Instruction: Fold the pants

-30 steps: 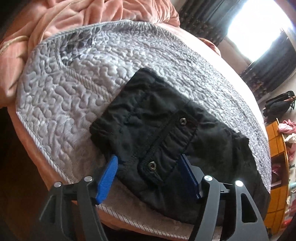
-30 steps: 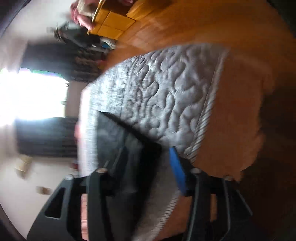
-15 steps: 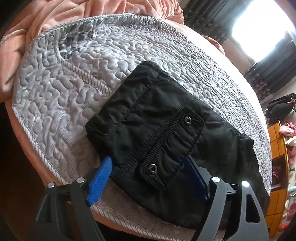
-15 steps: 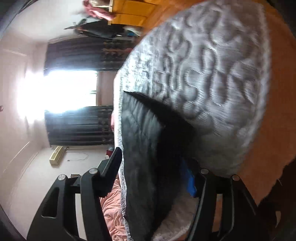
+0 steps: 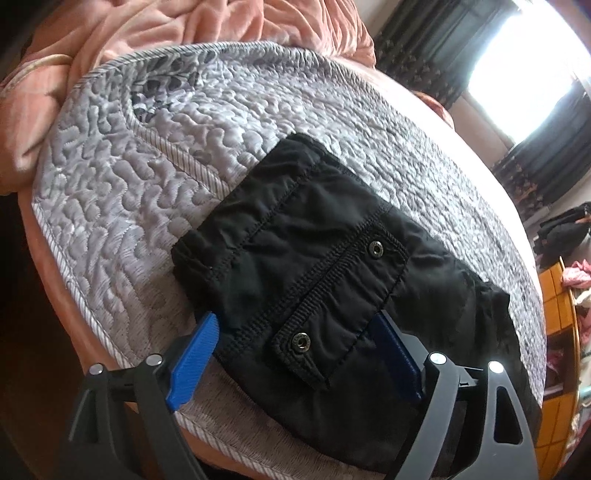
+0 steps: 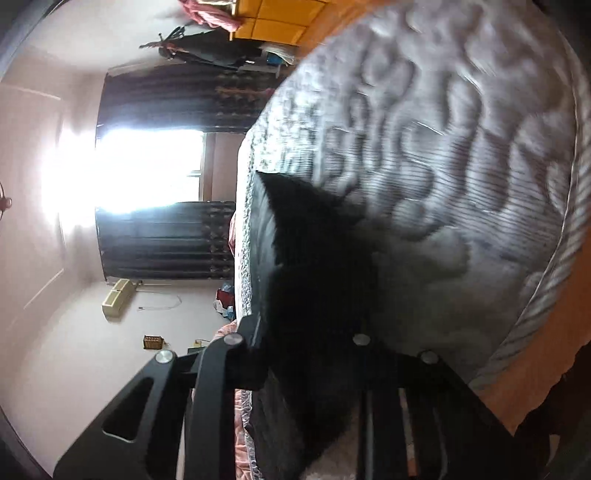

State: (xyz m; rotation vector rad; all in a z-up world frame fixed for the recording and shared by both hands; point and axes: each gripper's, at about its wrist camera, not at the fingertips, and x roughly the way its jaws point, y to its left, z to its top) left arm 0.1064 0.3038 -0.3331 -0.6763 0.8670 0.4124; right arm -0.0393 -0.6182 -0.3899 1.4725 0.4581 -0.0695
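Observation:
Black folded pants (image 5: 314, 240) lie on a grey quilted mat (image 5: 147, 166) spread over the bed, pocket flap with two snaps facing up. My left gripper (image 5: 295, 350) straddles the pants' near edge. Its jaws are opening, and the blue pads (image 5: 192, 354) stand wide on either side of the flap without pressing it. In the right wrist view, my right gripper (image 6: 306, 332) is closing on a corner of the pants (image 6: 314, 258). Black cloth fills the narrow gap between its fingers and hides the pads.
A pink blanket (image 5: 184, 33) is bunched at the far end of the bed. The mat's corded edge (image 5: 74, 288) runs close to the bed's near side. A bright window with dark curtains (image 6: 147, 229) and orange shelving (image 5: 557, 332) lie beyond the bed.
The left jaws have spread wider around the pants' edge. The right gripper has pushed in onto the pants' corner and its jaws have closed on the cloth.

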